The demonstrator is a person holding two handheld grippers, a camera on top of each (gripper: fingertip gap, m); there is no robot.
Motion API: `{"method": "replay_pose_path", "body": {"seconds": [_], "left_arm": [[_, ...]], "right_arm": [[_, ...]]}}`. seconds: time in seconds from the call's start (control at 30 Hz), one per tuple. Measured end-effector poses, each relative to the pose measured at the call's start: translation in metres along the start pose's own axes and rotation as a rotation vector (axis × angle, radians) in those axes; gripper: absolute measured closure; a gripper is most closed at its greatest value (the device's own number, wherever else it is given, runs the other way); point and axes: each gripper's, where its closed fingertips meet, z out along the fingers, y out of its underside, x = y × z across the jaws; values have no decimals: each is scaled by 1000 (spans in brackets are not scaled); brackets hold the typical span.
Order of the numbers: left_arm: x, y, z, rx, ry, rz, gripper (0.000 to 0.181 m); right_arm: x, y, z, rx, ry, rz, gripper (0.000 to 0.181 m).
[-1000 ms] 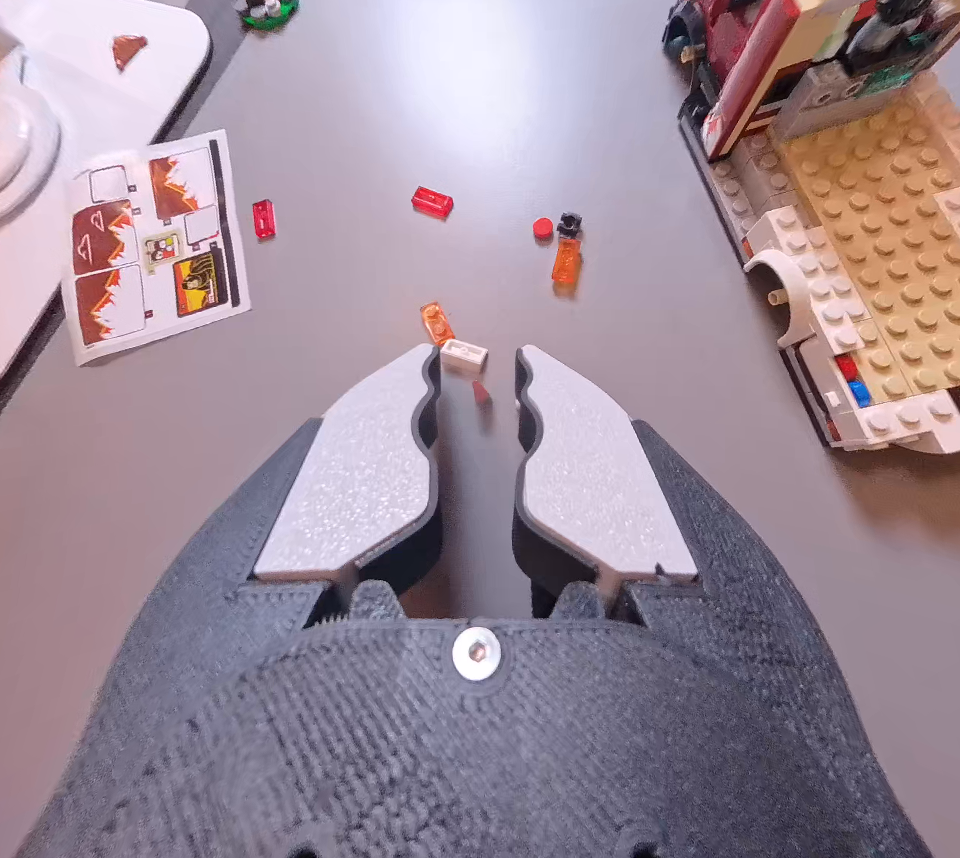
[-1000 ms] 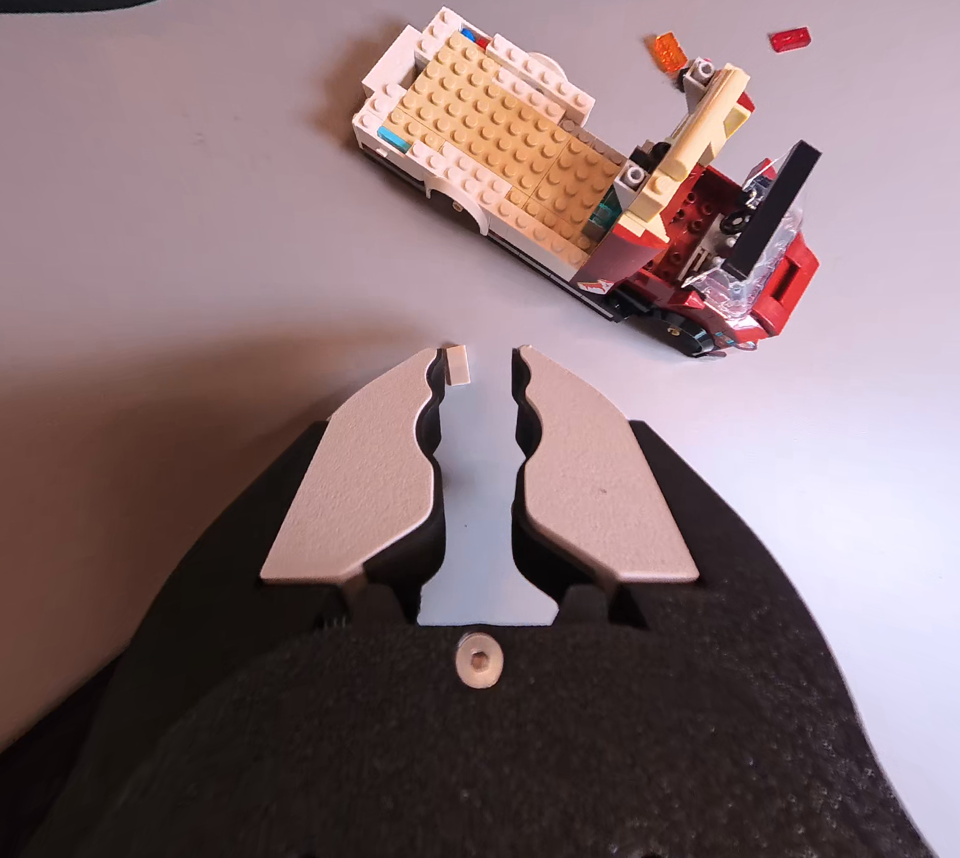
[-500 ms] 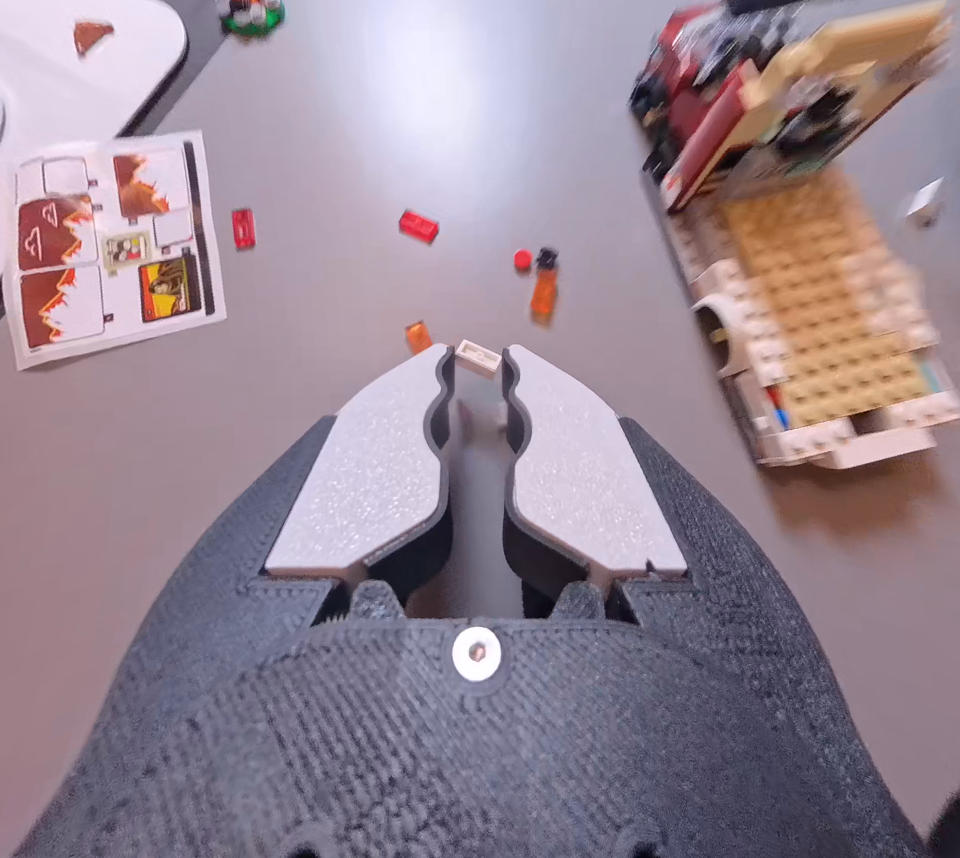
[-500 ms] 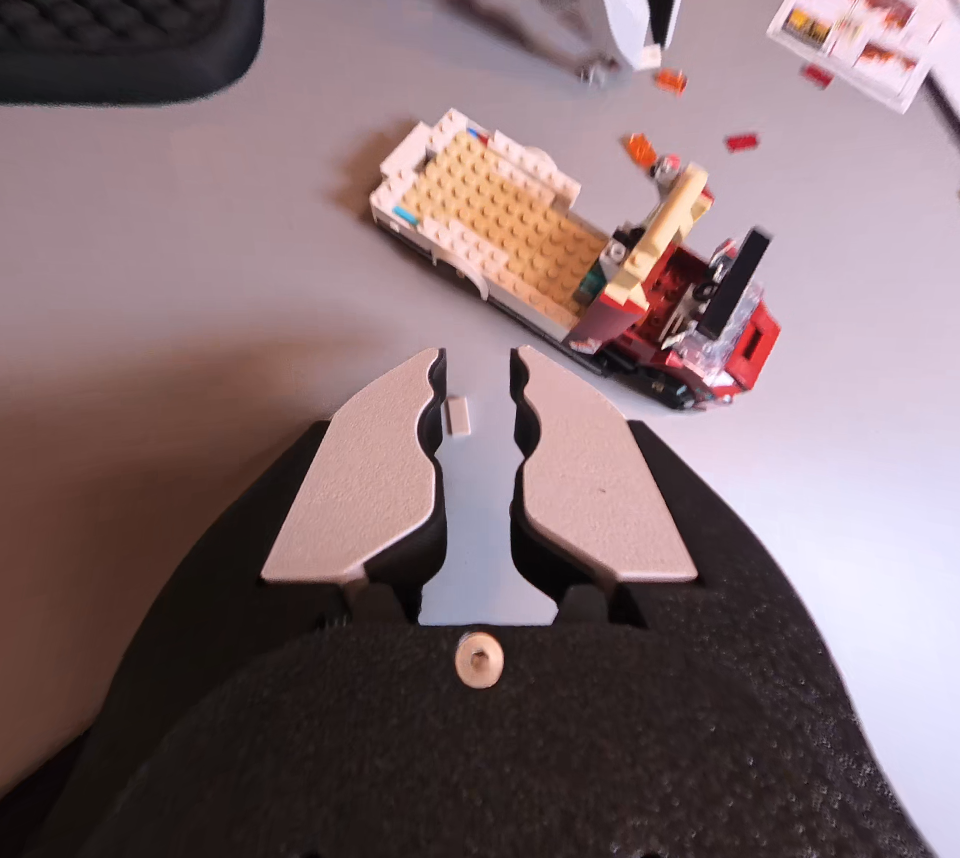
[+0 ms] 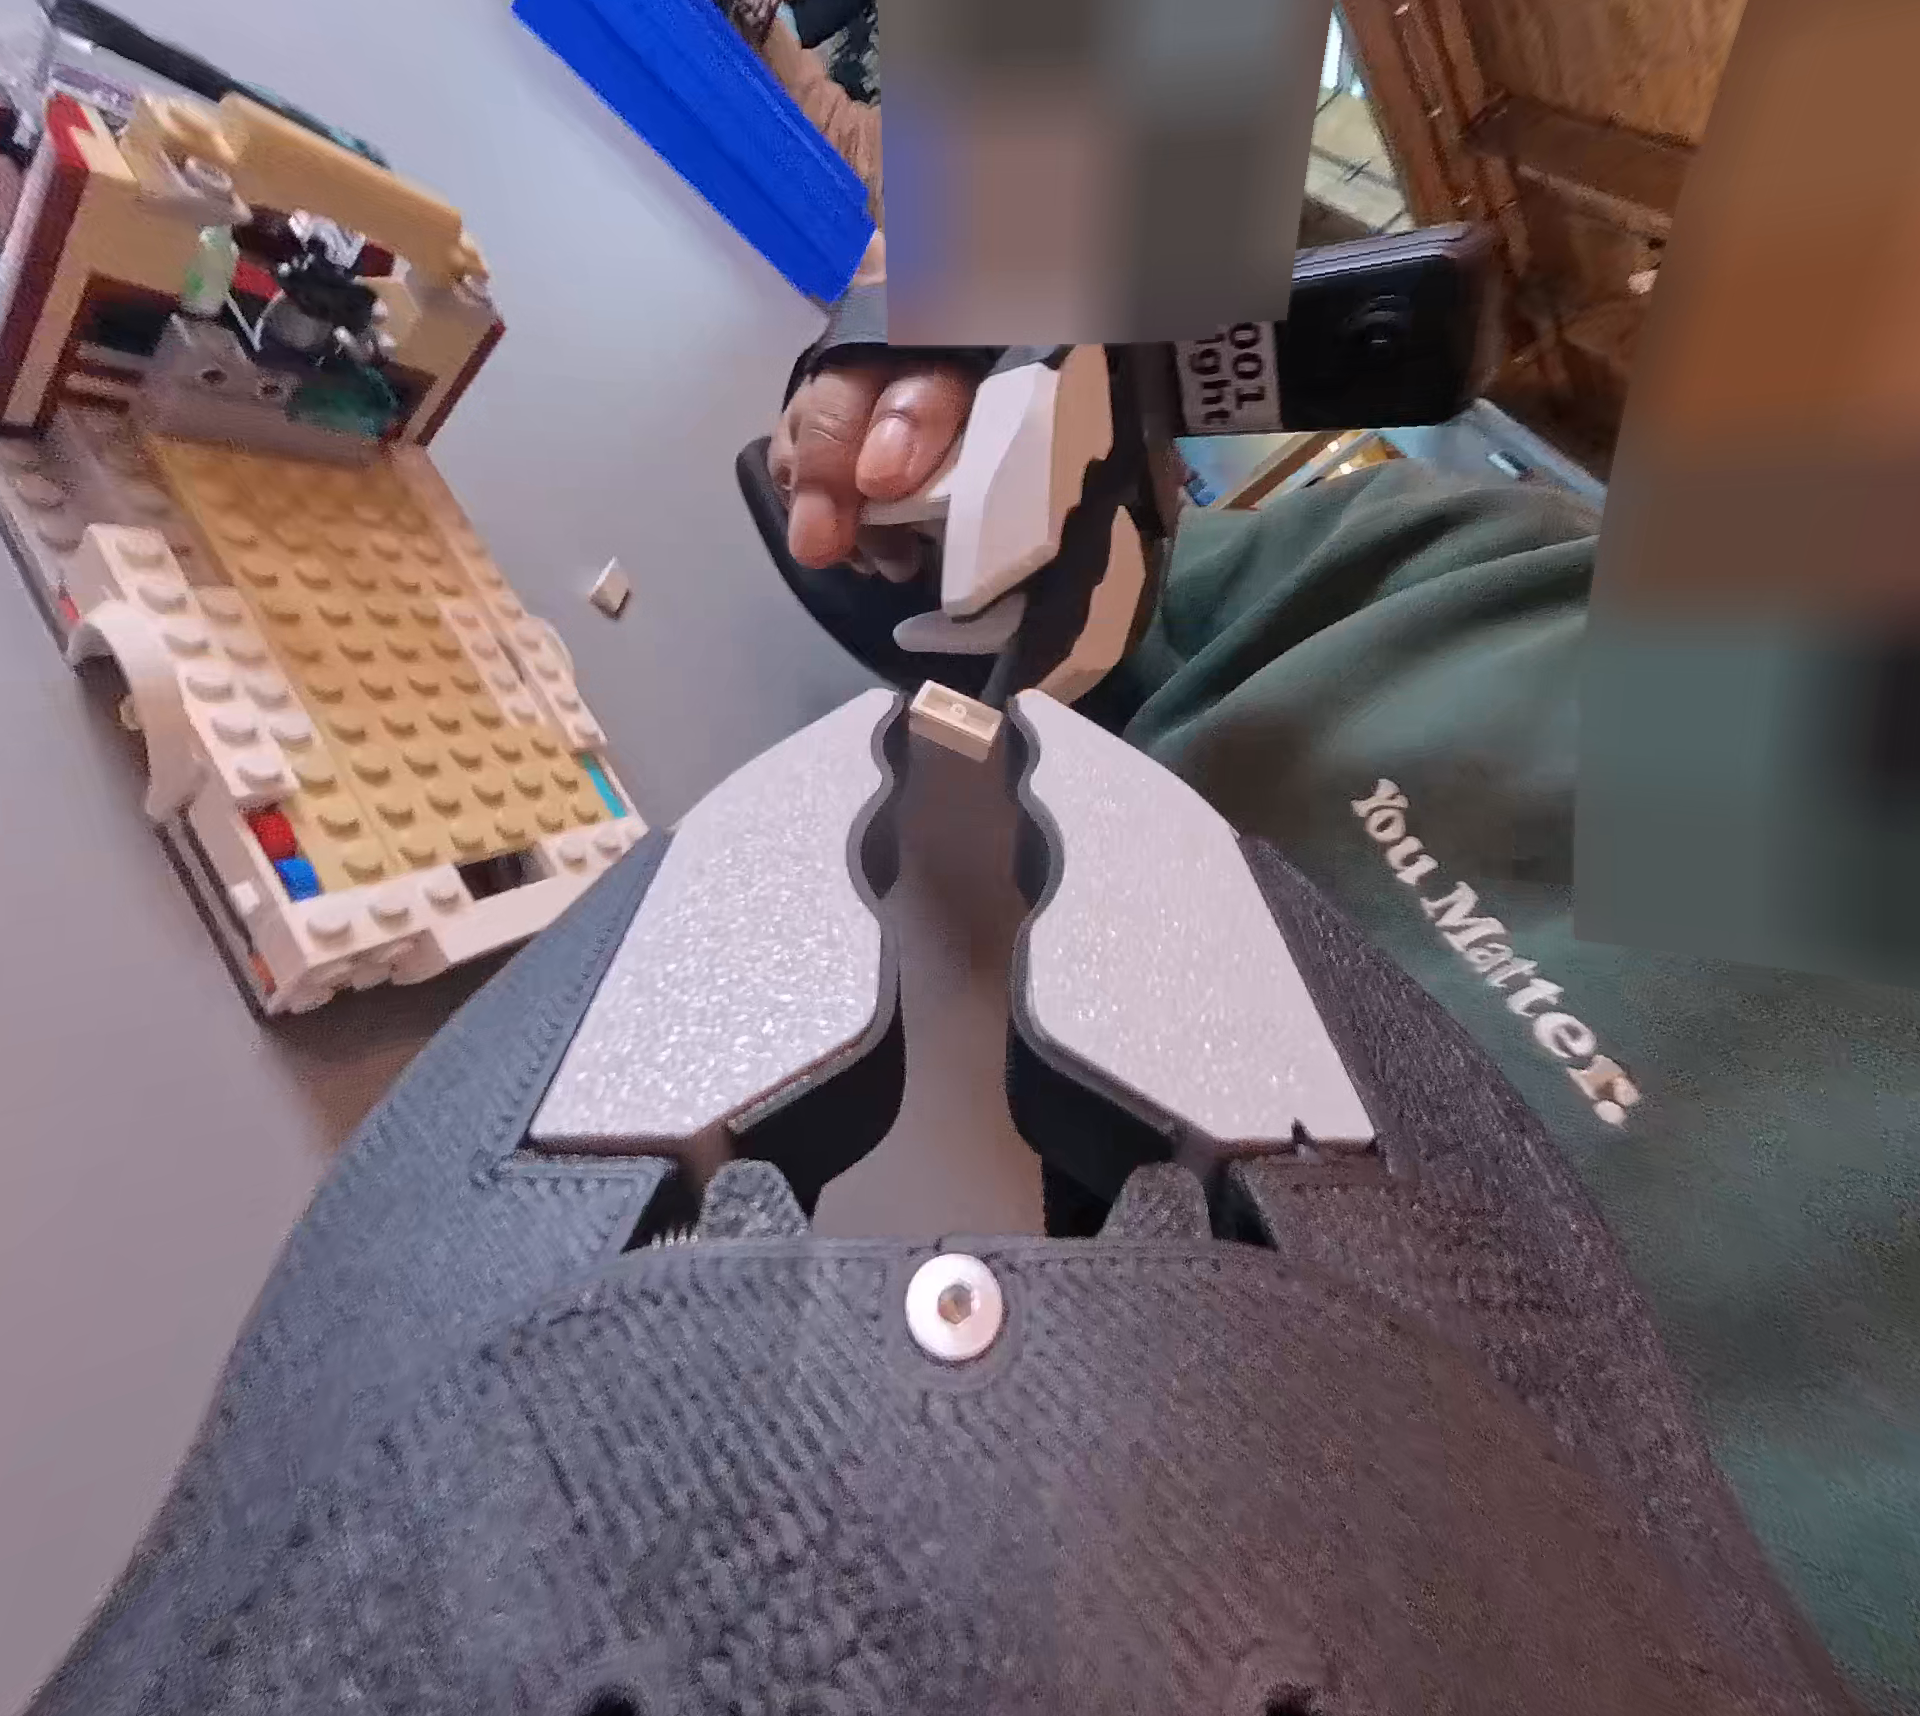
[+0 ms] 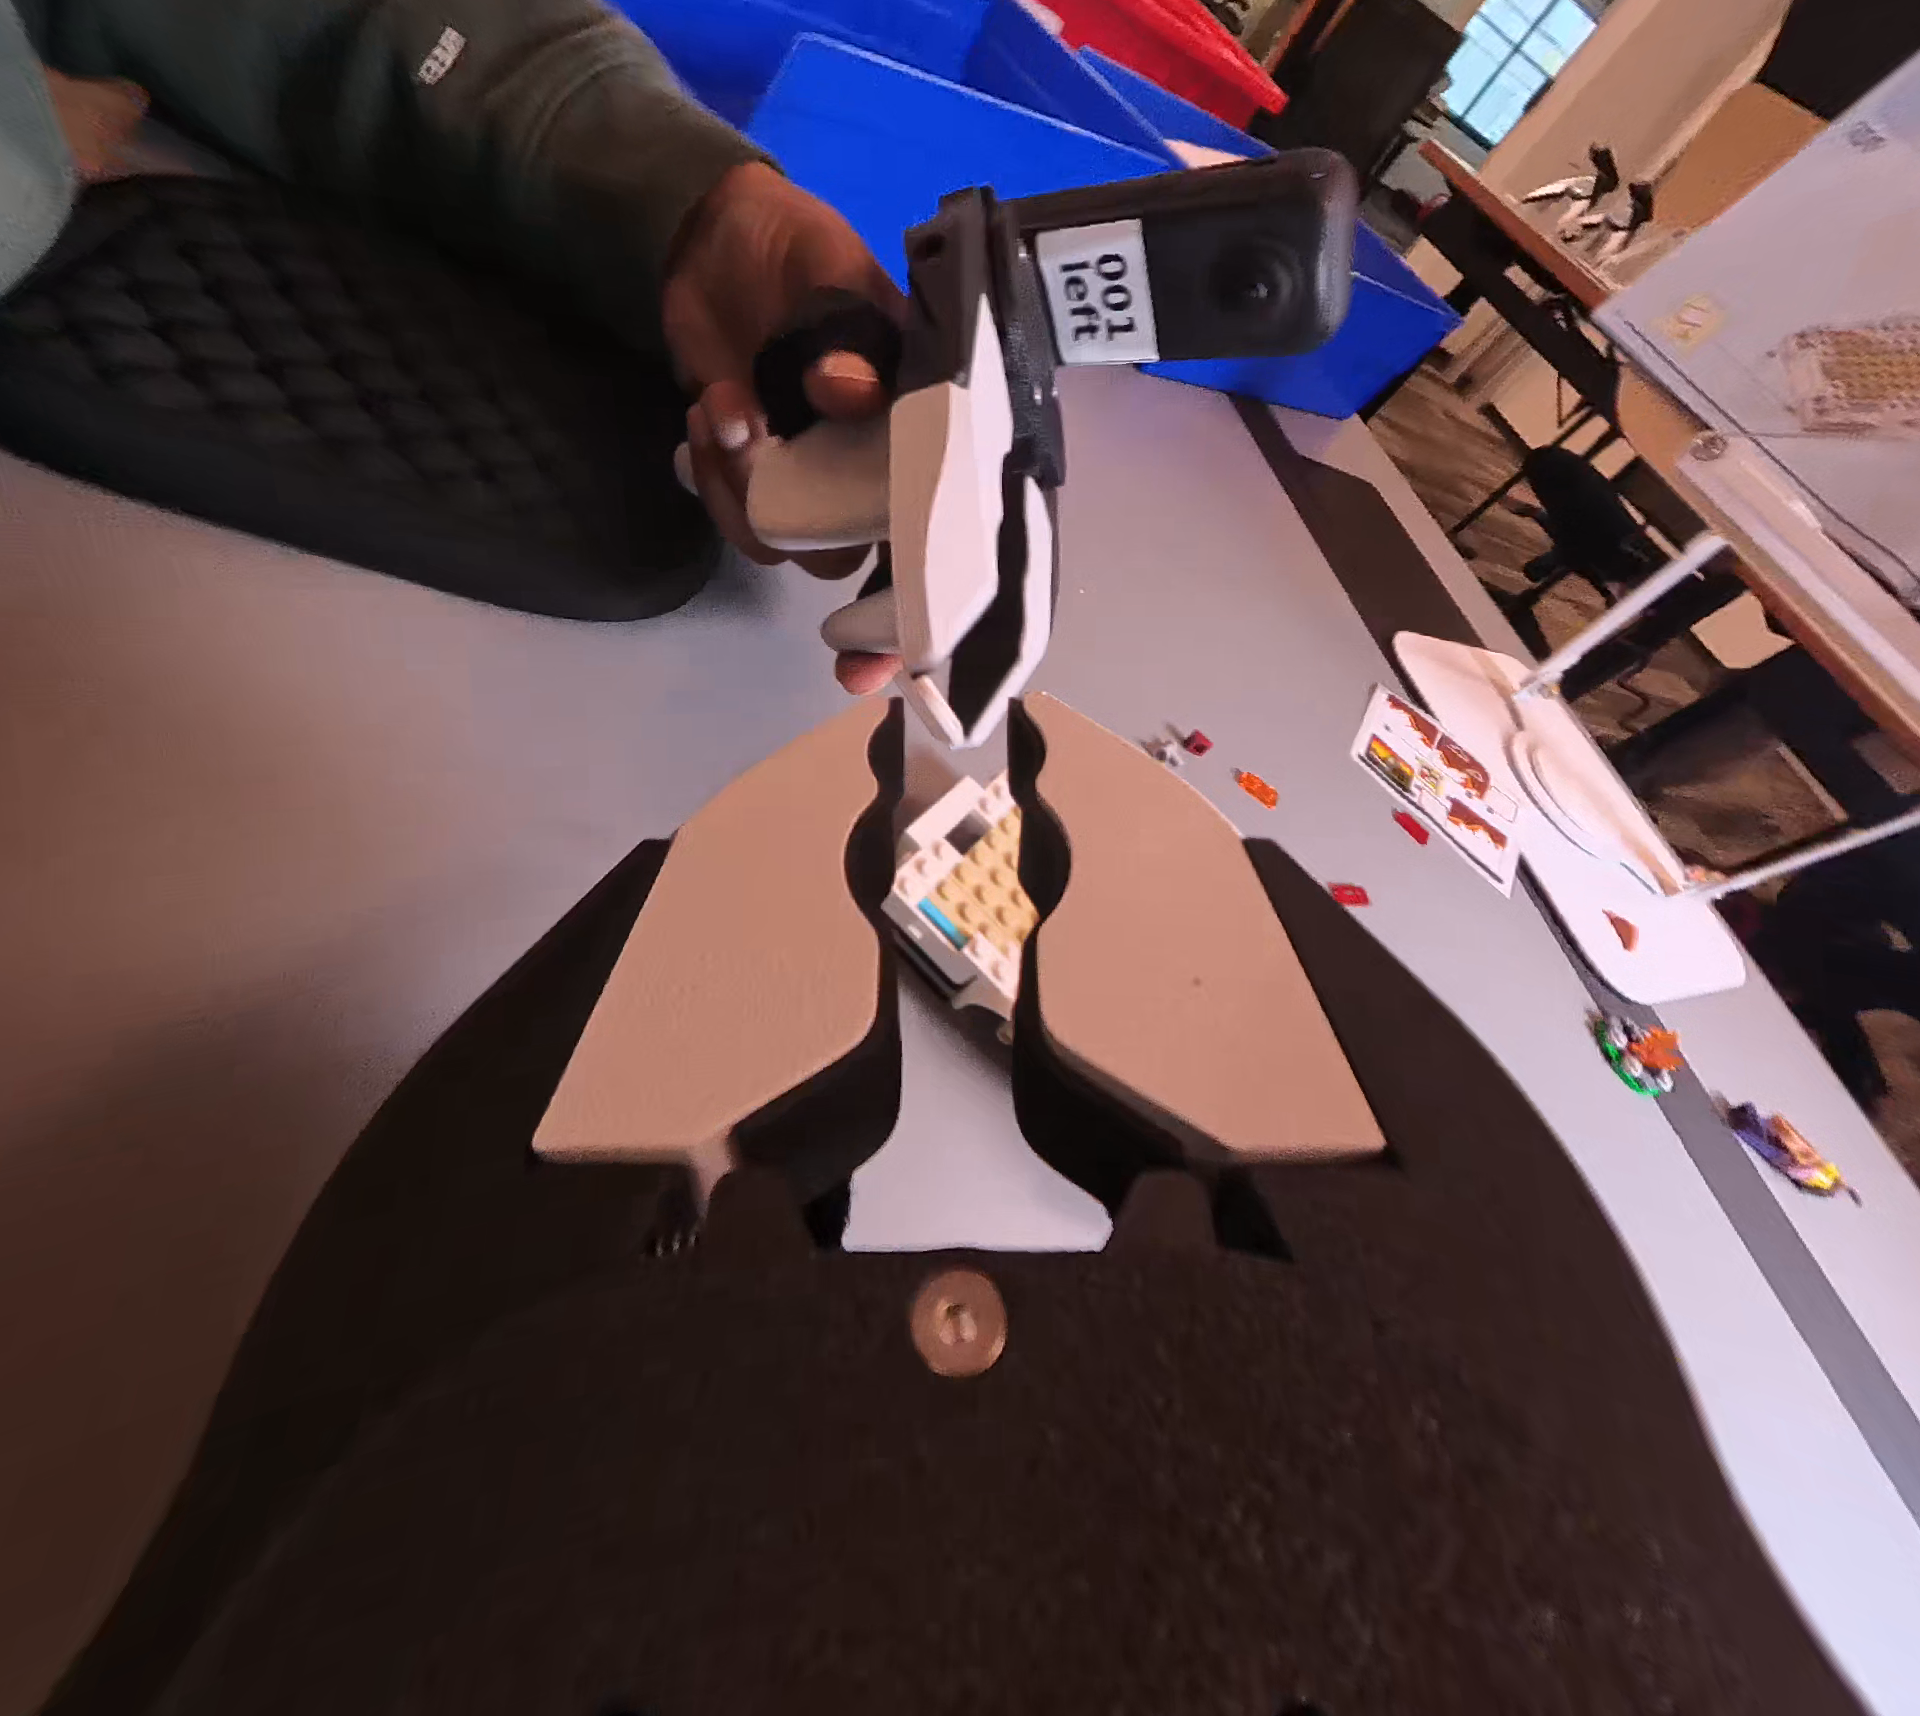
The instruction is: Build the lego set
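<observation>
Now both grippers are raised off the grey table [image 5: 156, 1251] and face each other tip to tip. In the left wrist view the left gripper [image 5: 954, 726] is clenched on a small white brick [image 5: 954, 723] at its fingertips, with the right gripper [image 5: 1023, 627] just beyond it at frame centre, held by a hand [image 5: 862, 461]. A second pale brick [image 5: 611, 583] lies alone on open table between the truck model [image 5: 312, 679] at the left of the frame and that hand.

A second ago the left gripper was low over the scattered pieces with its jaws apart beside the white brick; it has since closed on it, lifted, and swung toward the person.

The right wrist view alone shows the right gripper [image 6: 954, 716] released and empty, the truck's tan bed visible through its gap, the sticker sheet [image 6: 1439, 799] and loose red and orange pieces at right, and blue bins [image 6: 935, 108] along the far table edge.
</observation>
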Motion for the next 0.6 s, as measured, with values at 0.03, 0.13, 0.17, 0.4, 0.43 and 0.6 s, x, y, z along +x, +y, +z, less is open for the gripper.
{"method": "replay_pose_path", "body": {"seconds": [0.03, 0.13, 0.17, 0.4, 0.43, 0.6], "left_arm": [[-1, 2, 1, -6, -11, 1, 164], [4, 5, 2, -28, 1, -1, 164], [3, 6, 3, -32, -1, -5, 164], [-3, -12, -8, 59, -67, 71, 154], [-4, -12, -10, 51, -106, 146, 155], [1, -11, -4, 17, -283, 441, 166]], "right_arm": [[-5, 1, 3, -7, -14, -18, 163], [-11, 6, 8, -29, -25, -35, 174], [-10, 7, 8, -29, -23, -34, 175], [-7, 5, 8, 40, -132, 349, 177], [-3, 3, 6, 71, -163, 466, 177], [12, -1, 1, 168, -234, 765, 177]]}}
